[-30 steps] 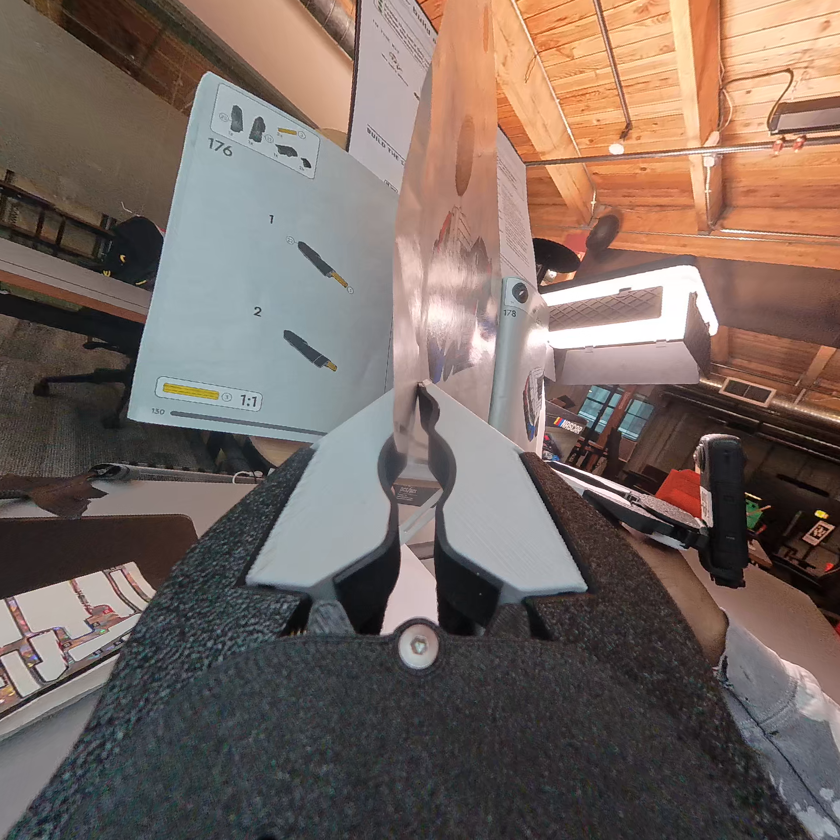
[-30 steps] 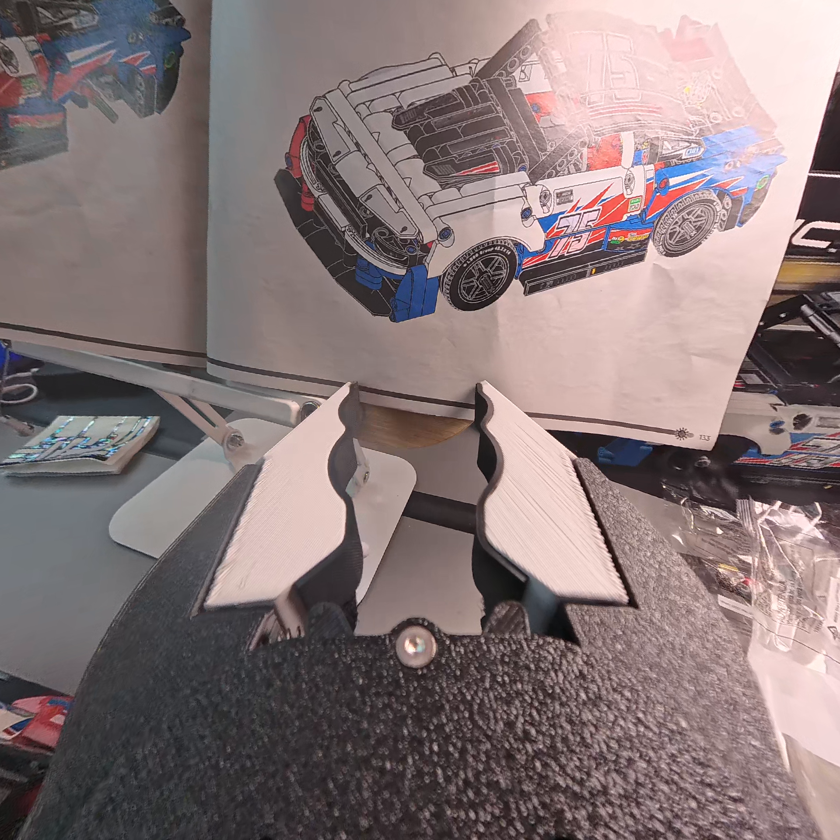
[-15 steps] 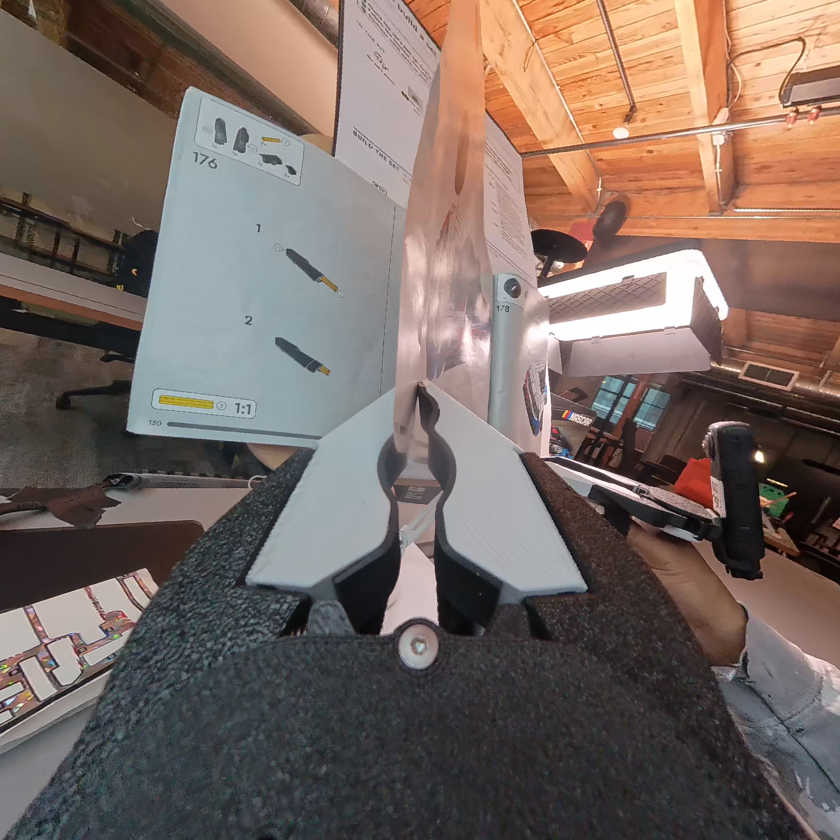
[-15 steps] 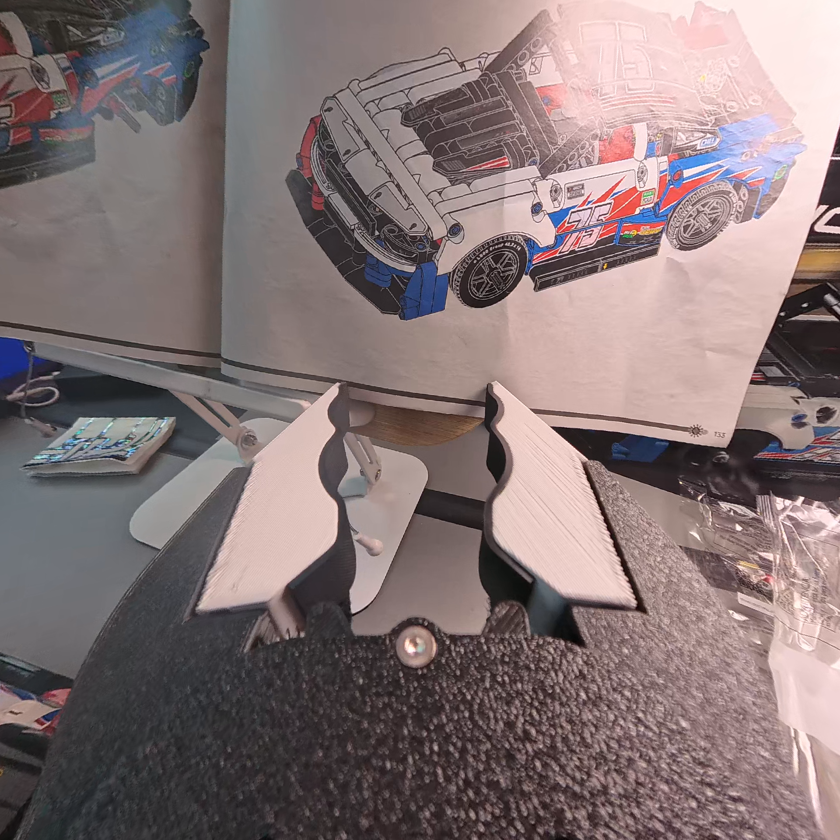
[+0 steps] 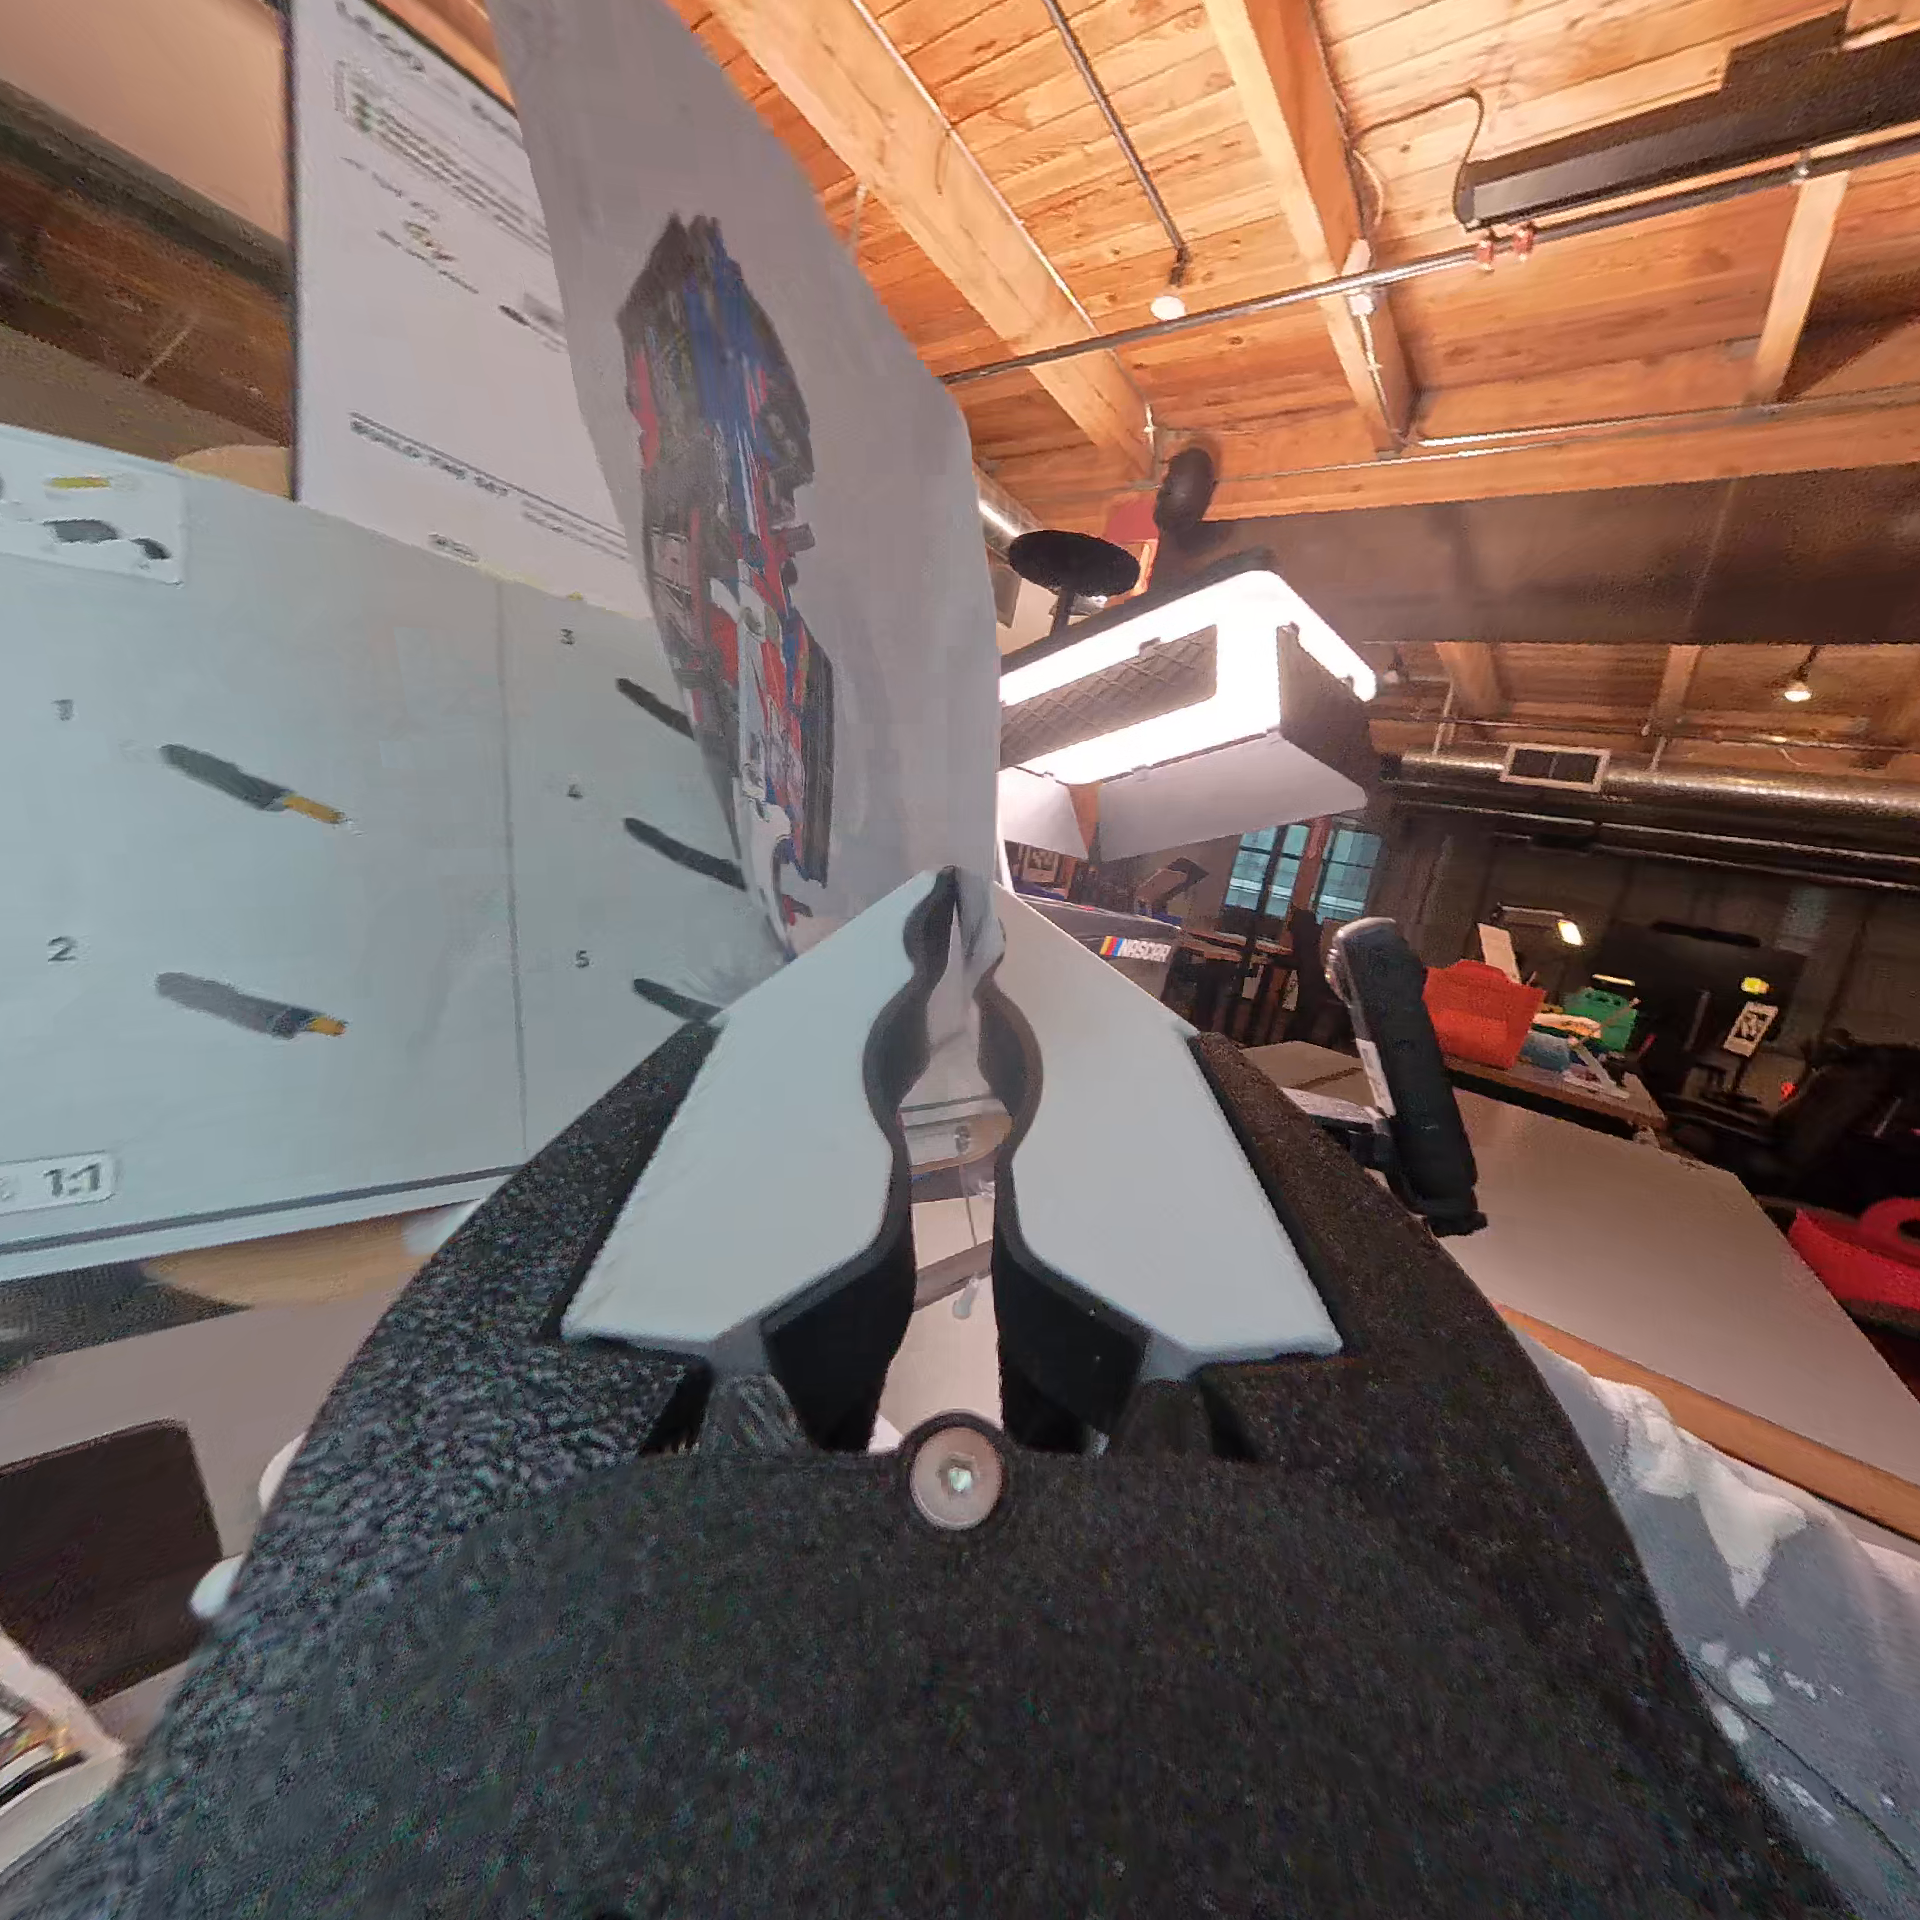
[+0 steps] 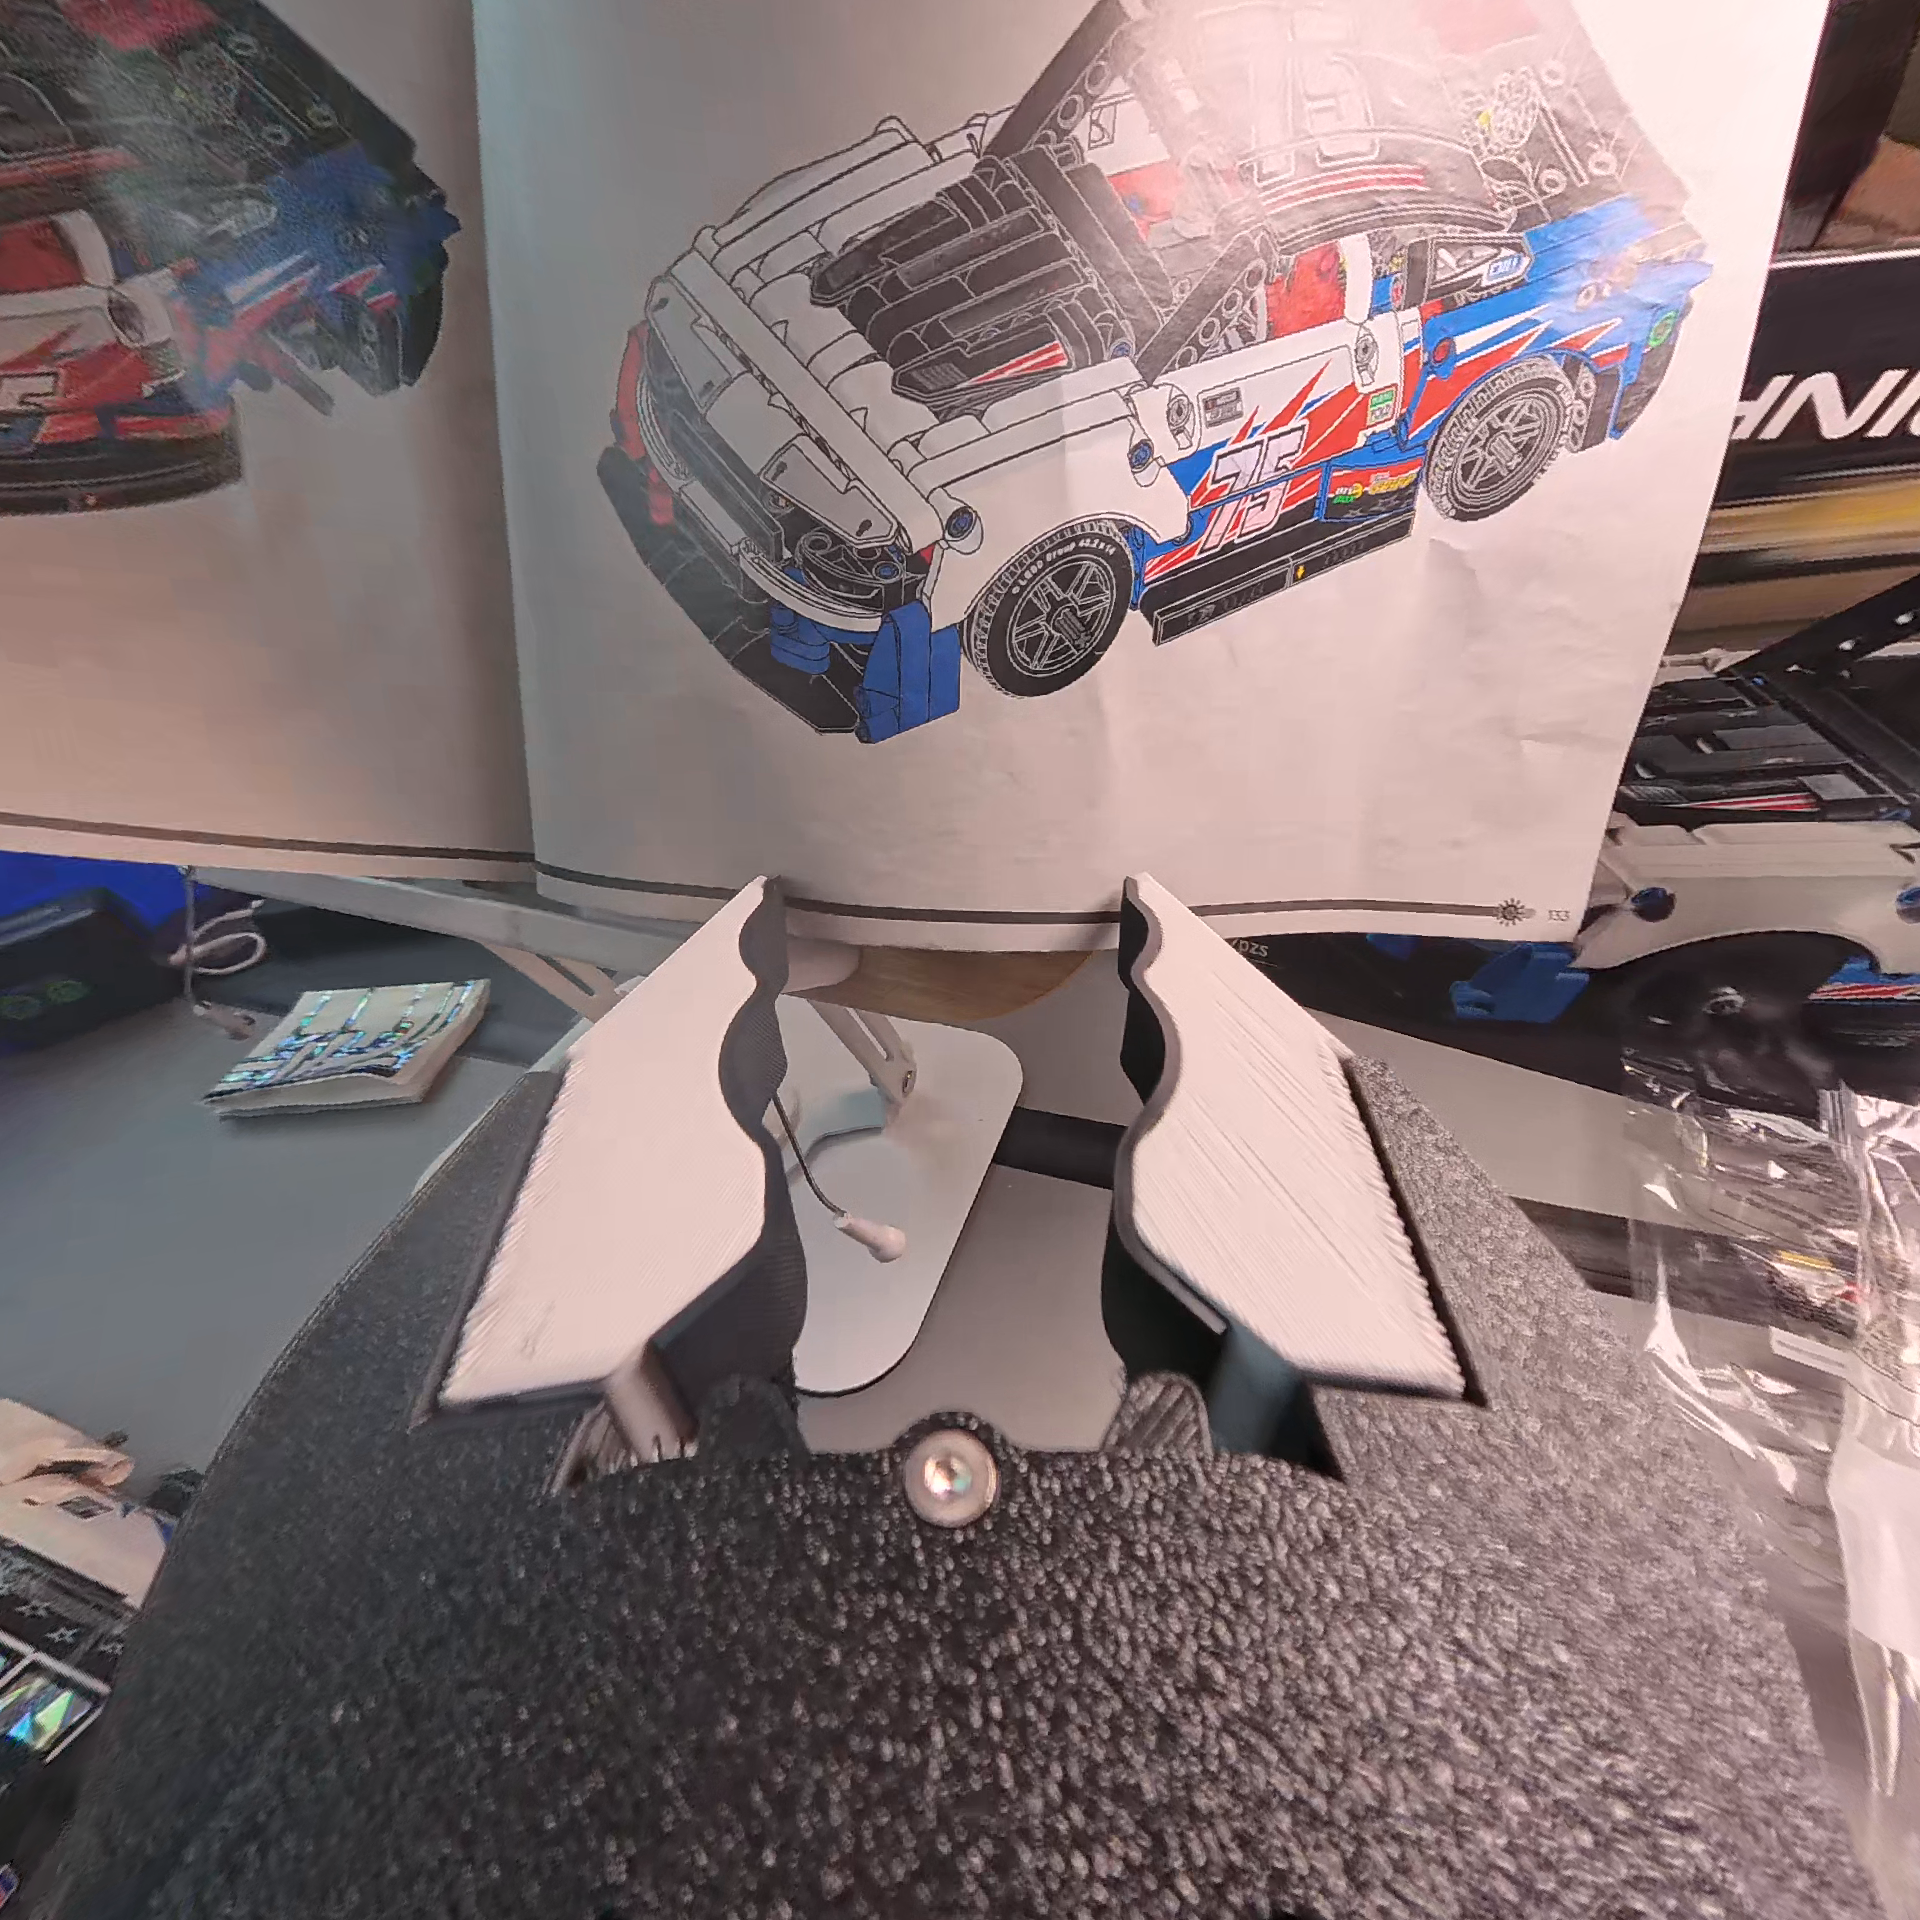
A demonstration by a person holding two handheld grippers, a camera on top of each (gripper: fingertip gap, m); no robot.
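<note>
Between the tips of the left gripper [image 5: 951, 883] sits the bottom edge of a booklet page [image 5: 883, 582], pinched tight; jaws closed on it, tool angled up twd the wooden ceiling [image 5: 1299, 156]. Page curls upward, printed car [image 5: 727, 551] on its face, seen near edge-on. Just left of it lies the open booklet spread [image 5: 312, 883] w/ numbered step drawings; behind that a white printed sheet [image 5: 416, 260] stands upright. To the right, farther off, the other gripper's black handle [image 5: 1403, 1070] and a light sleeve [image 5: 1714, 1558] of the person, over a pale table [image 5: 1621, 1278].

Right gripper [image 6: 945, 904]: jaws wide apart, holding nothing, level, pointed straight at the lower edge of the car page [image 6: 1091, 810]; tips just under/at that edge, contact unclear. Below the page: white stand w/ flat base plate [image 6: 894, 1226] and a short cord end [image 6: 873, 1236]. Left on the grey table [image 6: 156, 1247]: small holographic sticker sheet [image 6: 353, 1049]. Right side: clear plastic bags [image 6: 1766, 1195] and a boxed car picture [image 6: 1766, 831] behind.
</note>
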